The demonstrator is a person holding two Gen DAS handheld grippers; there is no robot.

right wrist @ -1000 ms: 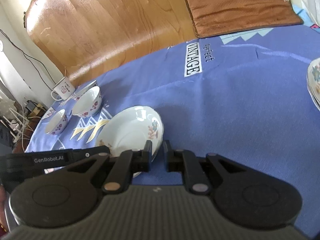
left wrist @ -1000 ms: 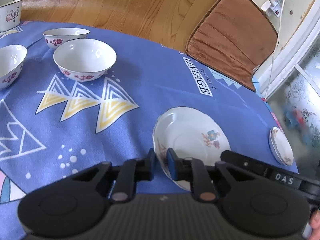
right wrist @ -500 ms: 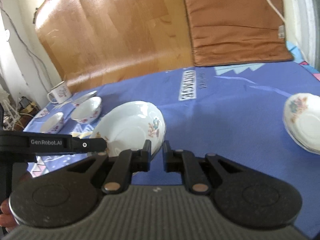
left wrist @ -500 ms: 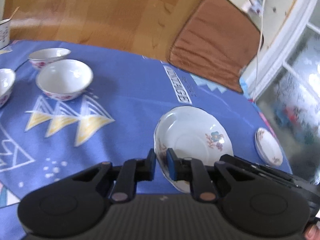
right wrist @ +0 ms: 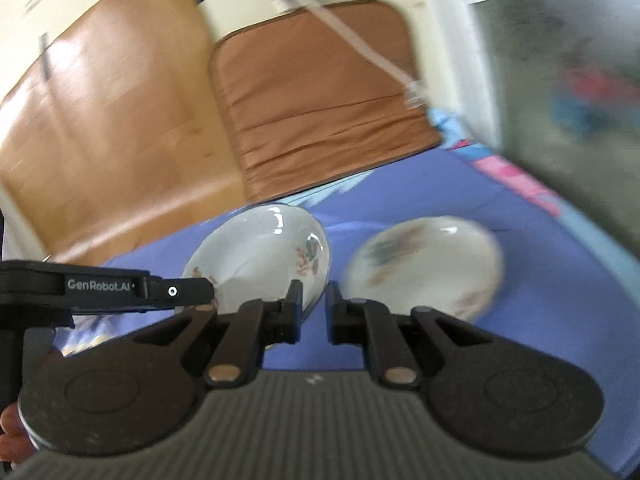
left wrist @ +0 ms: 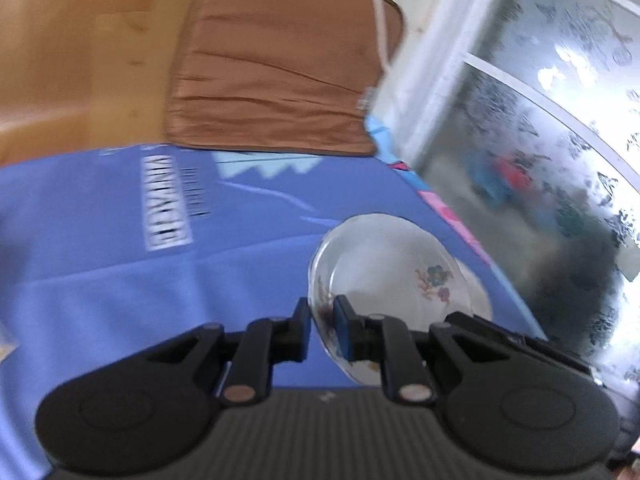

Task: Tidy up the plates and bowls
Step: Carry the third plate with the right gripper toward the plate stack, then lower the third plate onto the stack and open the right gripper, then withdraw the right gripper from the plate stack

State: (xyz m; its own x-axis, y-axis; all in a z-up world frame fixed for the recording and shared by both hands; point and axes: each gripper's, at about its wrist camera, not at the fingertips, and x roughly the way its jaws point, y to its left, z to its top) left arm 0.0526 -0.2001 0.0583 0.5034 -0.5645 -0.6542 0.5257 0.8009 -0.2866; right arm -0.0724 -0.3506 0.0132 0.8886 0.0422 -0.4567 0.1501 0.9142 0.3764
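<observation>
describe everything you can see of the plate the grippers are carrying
The plate is a shallow white dish, glazed like porcelain, with a small blue and pink flower print inside and fainter sprigs near the rim. It is held tilted above the blue tablecloth. The left gripper is shut on its near rim, and the right gripper is shut on the opposite rim. A similar plate lies on the cloth beside it.
</observation>
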